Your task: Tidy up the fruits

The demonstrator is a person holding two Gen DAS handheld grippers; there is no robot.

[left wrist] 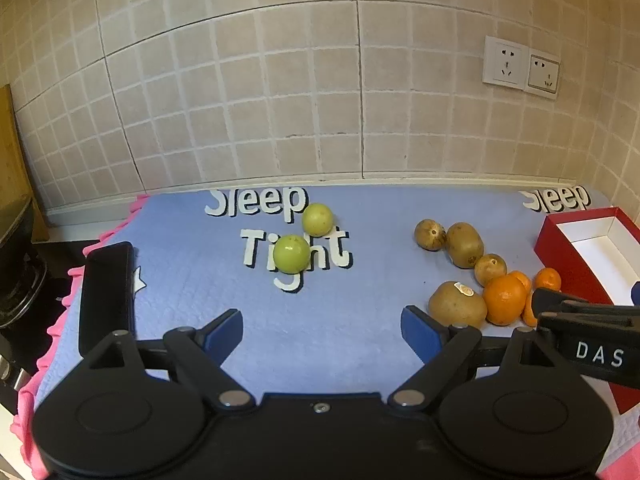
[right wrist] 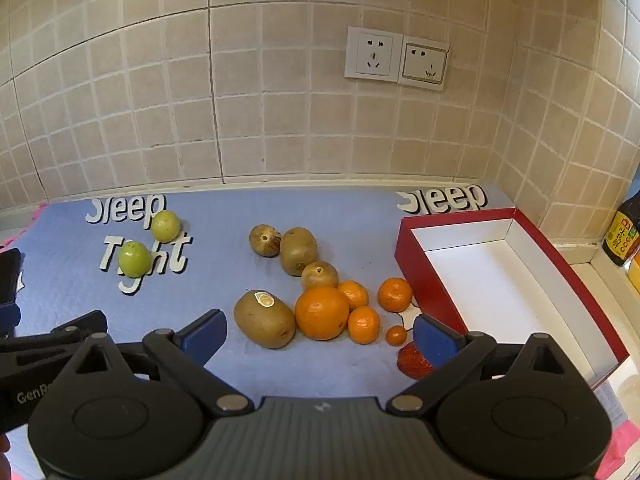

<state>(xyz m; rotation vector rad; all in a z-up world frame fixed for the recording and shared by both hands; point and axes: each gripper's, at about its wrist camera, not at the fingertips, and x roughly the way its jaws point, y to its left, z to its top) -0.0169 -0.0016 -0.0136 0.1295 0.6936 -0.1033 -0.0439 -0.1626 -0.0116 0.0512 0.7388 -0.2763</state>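
Fruits lie on a blue mat (right wrist: 352, 216). Two green fruits (left wrist: 291, 254) (right wrist: 135, 259) sit on the "Sleep Tight" lettering at the left. Several brown kiwis (right wrist: 264, 319) (left wrist: 457, 303) and oranges (right wrist: 322, 313) (left wrist: 505, 300) cluster in the middle right, with a small red strawberry (right wrist: 414, 360) by the box. An open red box (right wrist: 416, 280) (left wrist: 568, 260) with a white inside stands at the right. My left gripper (left wrist: 322, 334) is open and empty, before the green fruits. My right gripper (right wrist: 320, 334) is open and empty, just short of the kiwi and oranges.
A tiled wall with two sockets (right wrist: 396, 58) backs the counter. A black phone-like object (left wrist: 106, 292) lies at the mat's left edge. A dark sauce bottle (right wrist: 622, 236) stands at the far right. The mat has a pink frill (left wrist: 60, 320).
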